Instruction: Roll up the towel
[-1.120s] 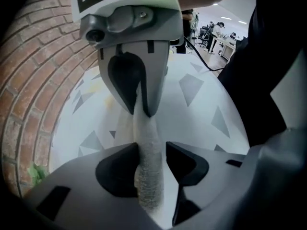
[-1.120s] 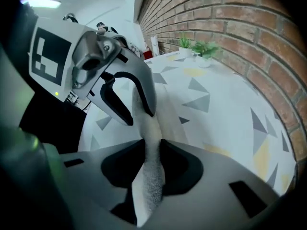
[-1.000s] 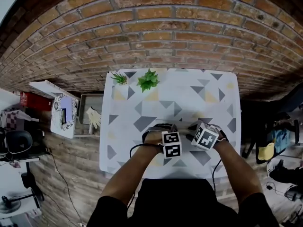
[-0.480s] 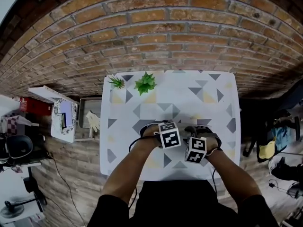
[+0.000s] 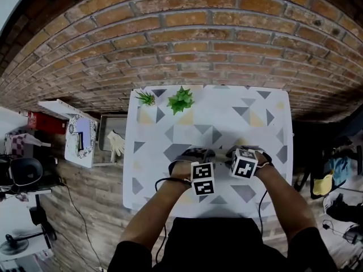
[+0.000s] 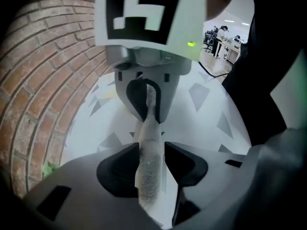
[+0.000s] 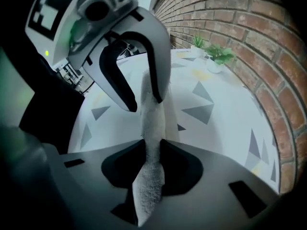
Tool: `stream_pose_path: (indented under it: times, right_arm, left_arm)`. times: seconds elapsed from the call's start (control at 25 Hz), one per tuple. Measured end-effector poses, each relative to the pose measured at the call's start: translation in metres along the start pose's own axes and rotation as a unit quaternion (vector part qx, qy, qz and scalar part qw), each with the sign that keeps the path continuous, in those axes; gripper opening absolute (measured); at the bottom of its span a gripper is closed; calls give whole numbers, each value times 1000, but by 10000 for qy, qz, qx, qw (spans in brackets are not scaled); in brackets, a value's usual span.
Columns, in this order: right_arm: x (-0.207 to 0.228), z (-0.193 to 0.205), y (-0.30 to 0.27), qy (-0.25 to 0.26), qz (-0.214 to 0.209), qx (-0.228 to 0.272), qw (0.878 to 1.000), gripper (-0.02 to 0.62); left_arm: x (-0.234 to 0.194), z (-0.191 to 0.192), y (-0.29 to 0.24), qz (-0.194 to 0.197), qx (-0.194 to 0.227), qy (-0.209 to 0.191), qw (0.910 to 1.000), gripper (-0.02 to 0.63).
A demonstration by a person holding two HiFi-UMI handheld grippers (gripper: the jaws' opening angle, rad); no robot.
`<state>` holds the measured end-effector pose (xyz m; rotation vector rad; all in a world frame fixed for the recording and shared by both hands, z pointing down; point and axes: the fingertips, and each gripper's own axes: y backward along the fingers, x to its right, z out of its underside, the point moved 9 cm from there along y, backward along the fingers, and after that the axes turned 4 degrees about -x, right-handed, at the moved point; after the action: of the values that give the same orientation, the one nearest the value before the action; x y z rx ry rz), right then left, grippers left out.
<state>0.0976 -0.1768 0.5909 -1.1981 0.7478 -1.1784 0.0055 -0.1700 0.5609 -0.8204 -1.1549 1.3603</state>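
While the towel (image 7: 152, 123), a narrow band, is spanned between both tools toward six o'clock on the table (image 5: 261, 129), the left gripper (image 6: 151, 162) has just been opened, slack around it, and the right gripper (image 7: 152, 161) closed onto it; a regrip for another turn is judged under way.

Looking like an office space: brick wall (image 5: 187, 33) backing a patterned table (image 5: 261, 123), office chair (image 5: 25, 171) and cables (image 5: 72, 207) sitting on wood floor (image 5: 99, 194), desks (image 6: 231, 49) showing in background.
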Motion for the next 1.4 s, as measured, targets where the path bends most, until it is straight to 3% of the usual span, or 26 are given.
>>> stream_pose_path:
  times: [0.16,0.28,0.48,0.68,0.92,1.12,1.4]
  right_arm:
    - [13,-1,4,-185,-555,21,9983,107]
    - [17,-2,5,-250,-600,71,9979,119]
    - [13,-1,19,-355,184,344,9986,197]
    - [-6,7,27,-286,1167,481,9916,207]
    - [-17,18,10,-400,1532,277,9870,209]
    - [-18,14,13,-588,1924,446,9785,209]
    - [-45,22,43,-1606,2087,1063,9588,201]
  left_arm:
    - [7,1,-3,-59,-29,-76,9999,179]
    - [6,2,-12,-93,-121,-81,9999,187]
    - [-4,3,-24,-157,-224,19,9996,187]
    - [-13,5,-29,-141,-179,139,9996,165]
    - [-19,6,-31,-99,-101,336,9993,167]
    - [-13,11,-21,-533,111,655,9964,179]
    - [2,32,15,-931,779,1327,9837,179]
